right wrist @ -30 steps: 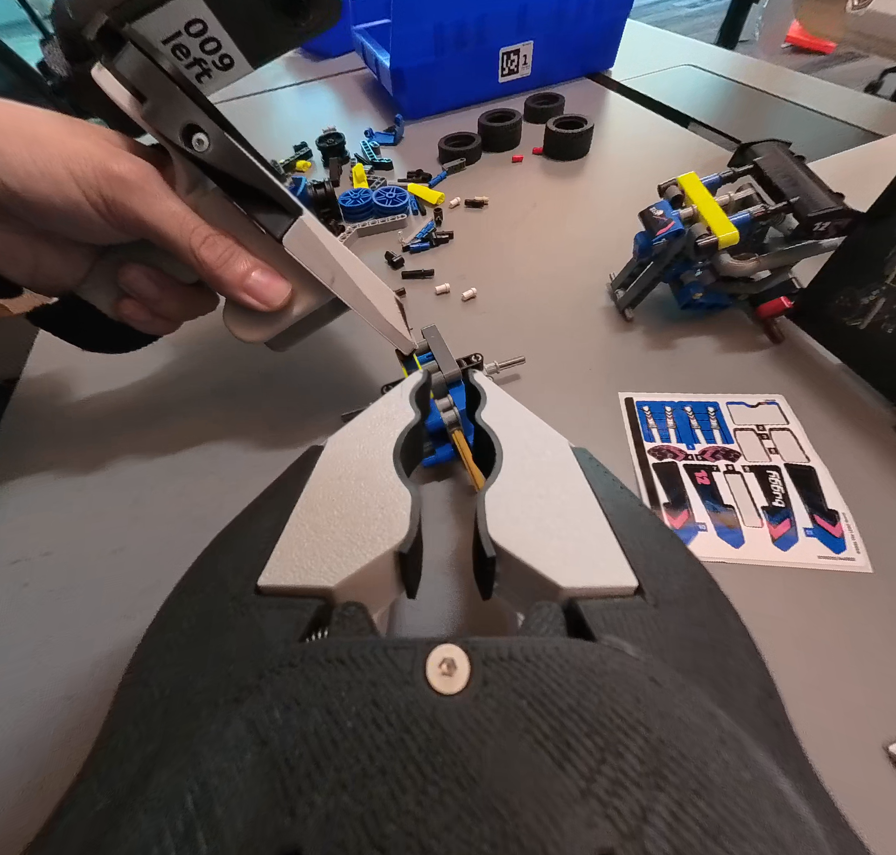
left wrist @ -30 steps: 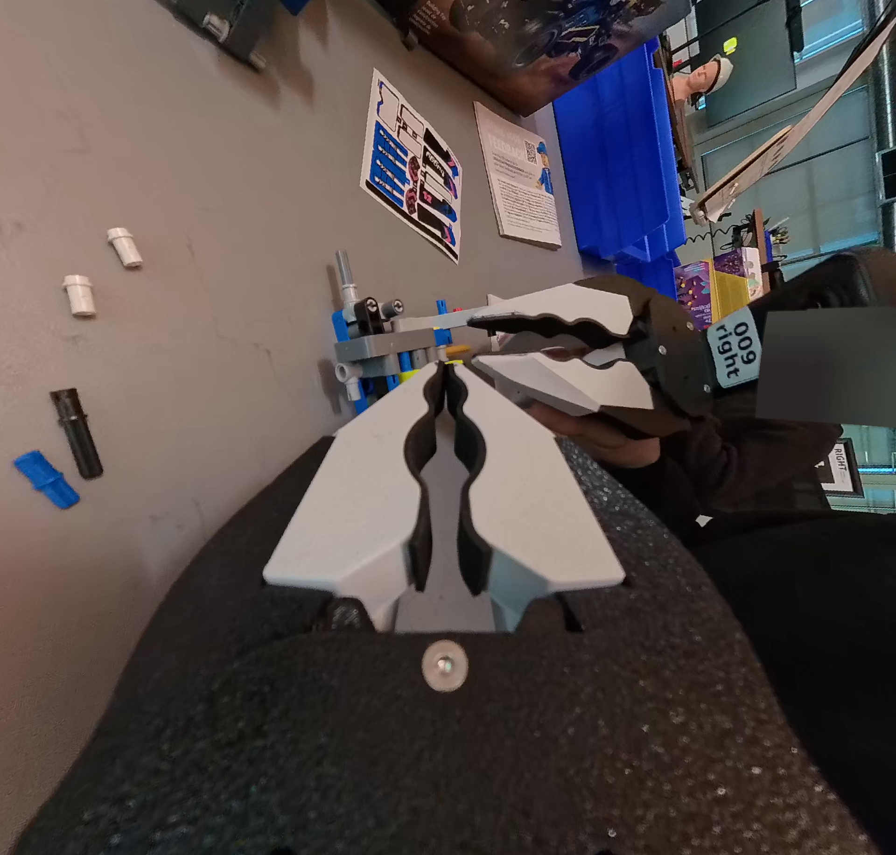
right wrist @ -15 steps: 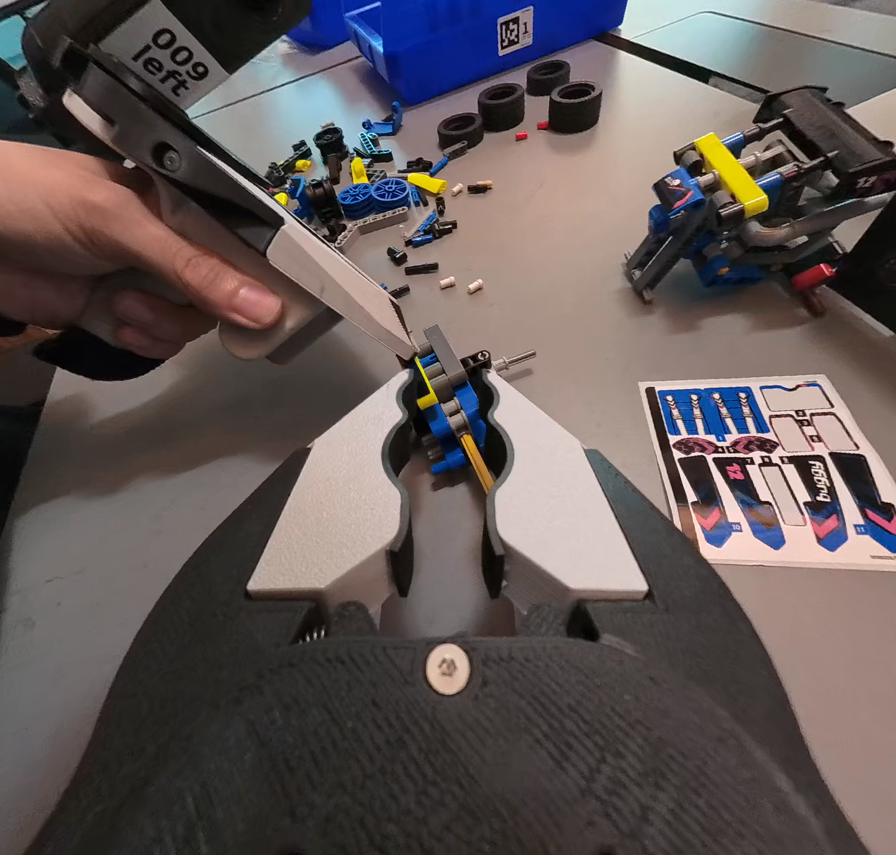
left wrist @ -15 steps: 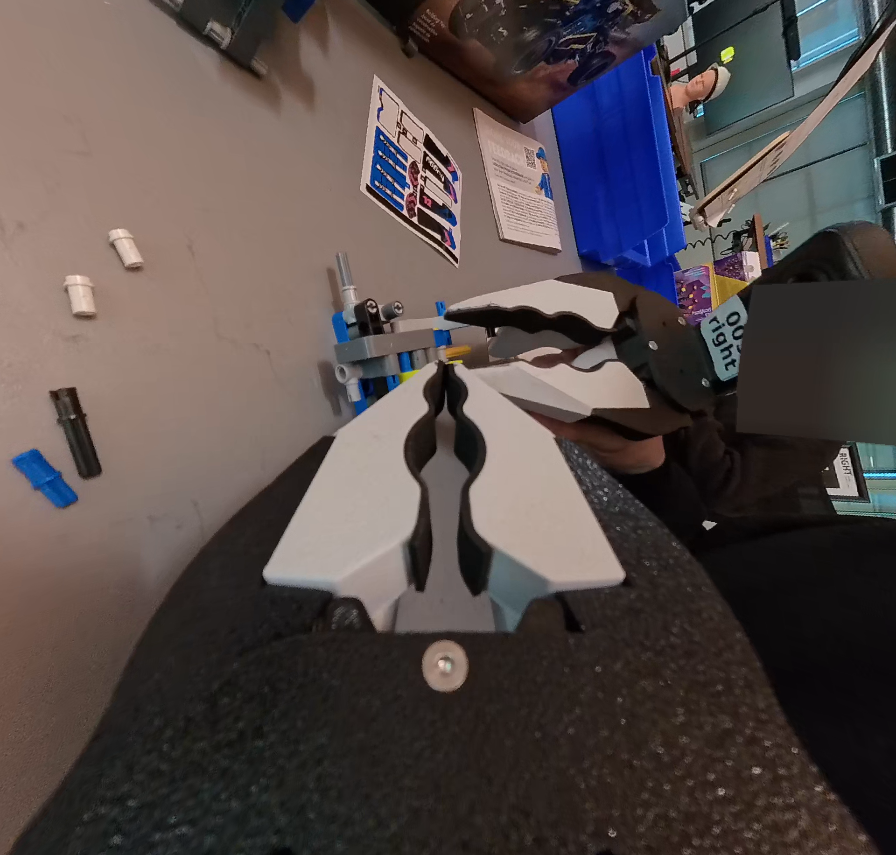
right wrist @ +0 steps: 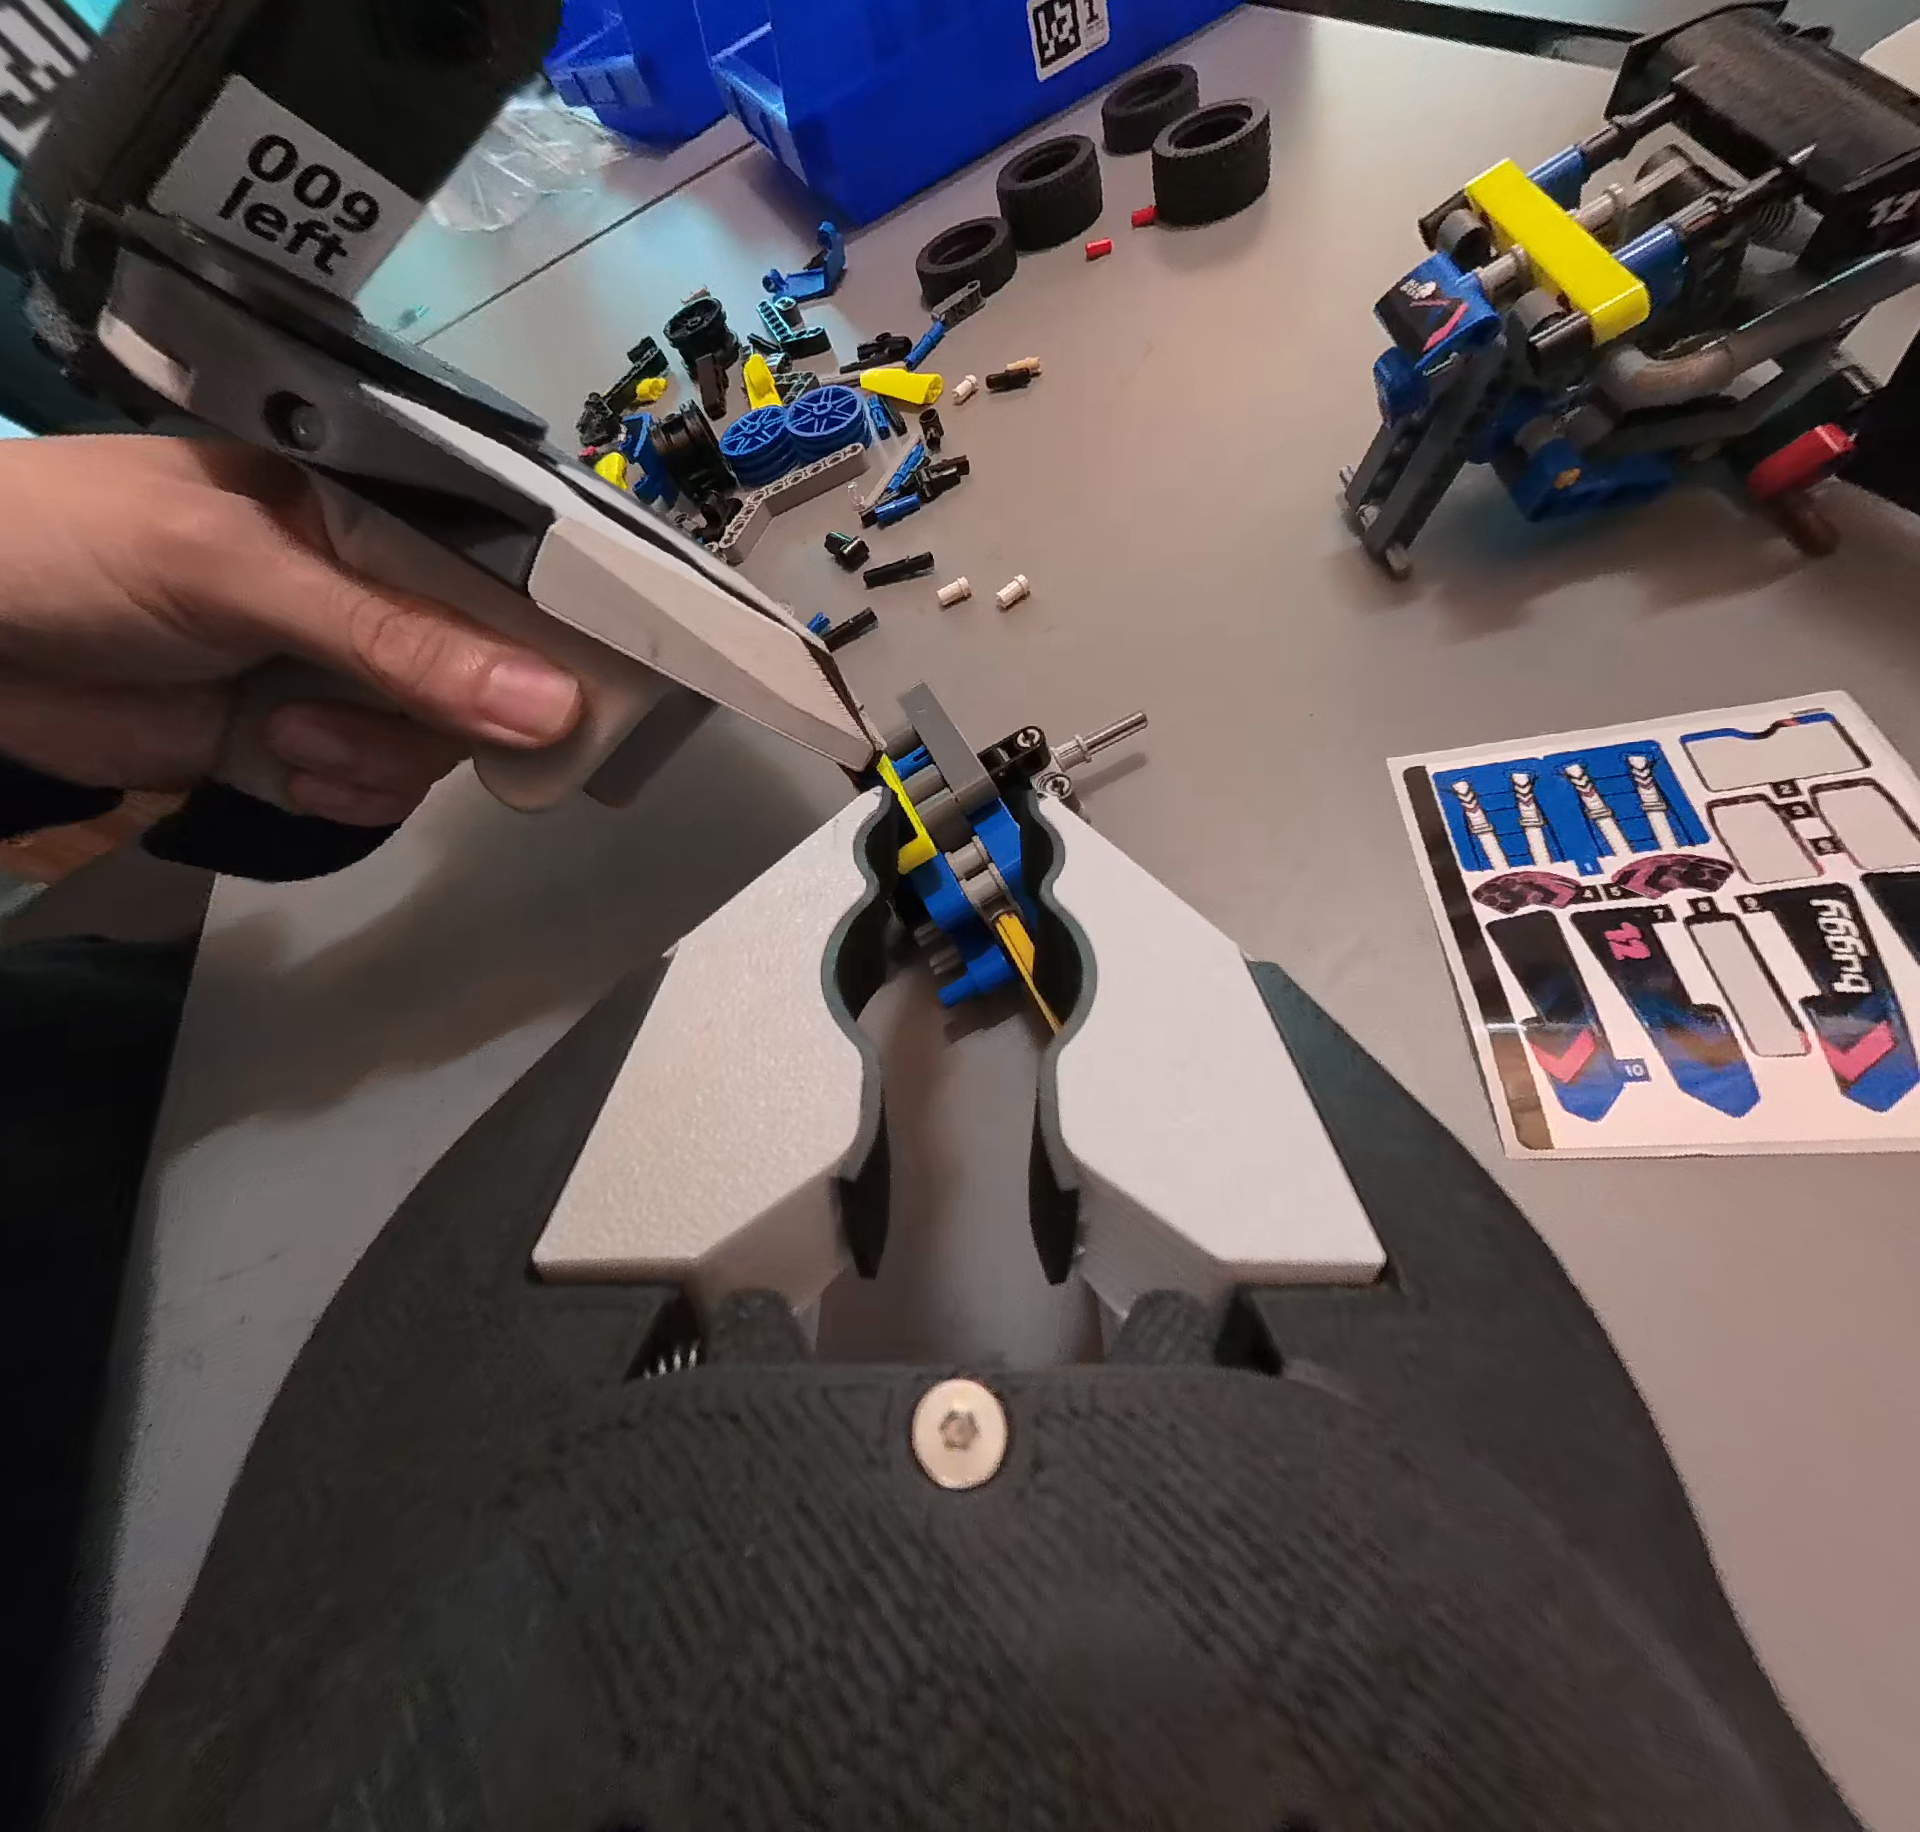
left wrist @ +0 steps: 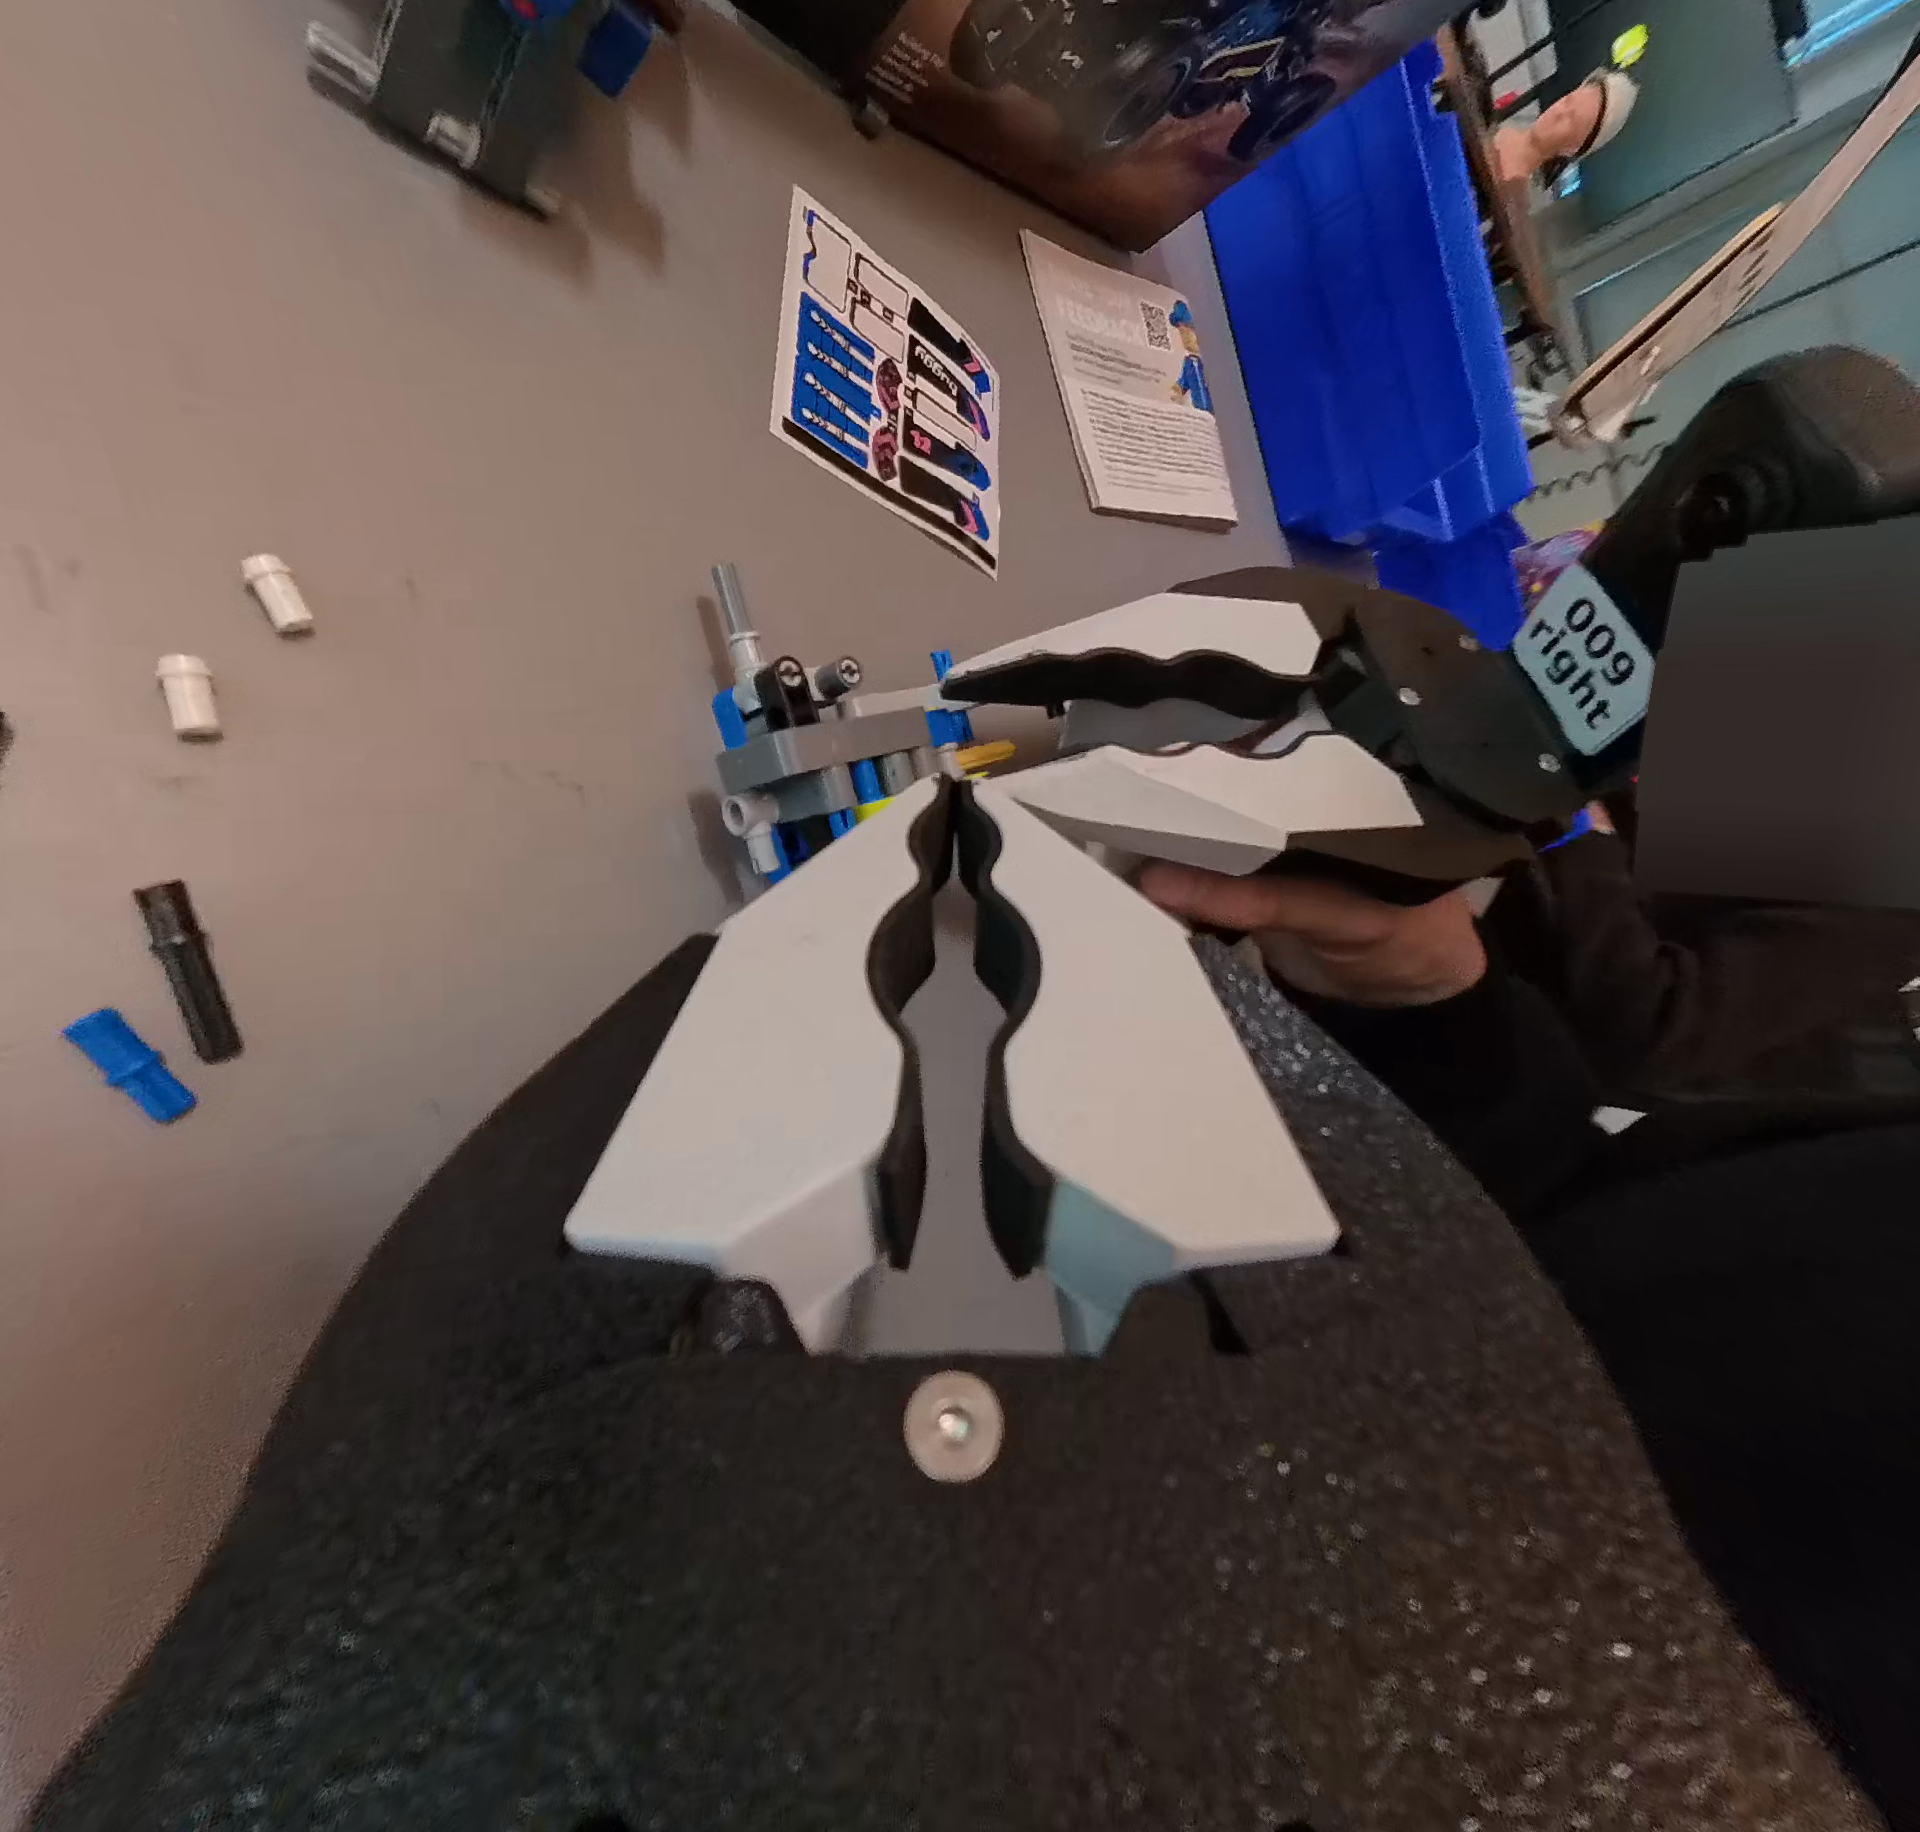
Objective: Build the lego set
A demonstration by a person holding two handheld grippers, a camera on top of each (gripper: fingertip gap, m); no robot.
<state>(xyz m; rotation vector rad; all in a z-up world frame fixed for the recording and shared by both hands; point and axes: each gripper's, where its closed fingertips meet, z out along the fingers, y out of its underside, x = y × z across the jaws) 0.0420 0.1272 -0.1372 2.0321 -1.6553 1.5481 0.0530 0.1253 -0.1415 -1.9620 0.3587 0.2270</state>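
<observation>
From the left wrist view, the left gripper (left wrist: 951, 795) has its fingers pressed together at the tips, which sit against the edge of a small grey-and-blue lego sub-assembly (left wrist: 821, 754) held just above the grey bench (left wrist: 416, 494); whether the tips pinch any part of it I cannot tell. The right gripper (left wrist: 977, 733) comes in from the right, its fingers clamped on the far side of that sub-assembly. Two white pins (left wrist: 234, 644), a black pin (left wrist: 189, 970) and a blue pin (left wrist: 127, 1065) lie apart on the bench to the left, while a sticker sheet (left wrist: 888, 385) and a leaflet (left wrist: 1132, 395) lie beyond. From the right wrist view, the right gripper (right wrist: 961, 826) holds the lego sub-assembly (right wrist: 961, 868) between its fingers, a yellow piece and a grey beam showing on top. The left gripper (right wrist: 857, 738) slants down from the upper left in a bare hand (right wrist: 239, 619), its tips touching the sub-assembly's yellow end. Farther back lie a heap of loose parts (right wrist: 769, 432), black tyres (right wrist: 1122, 161), blue bins (right wrist: 935, 26) and a partly built car chassis (right wrist: 1600, 307); the sticker sheet (right wrist: 1683, 930) lies to the right.
</observation>
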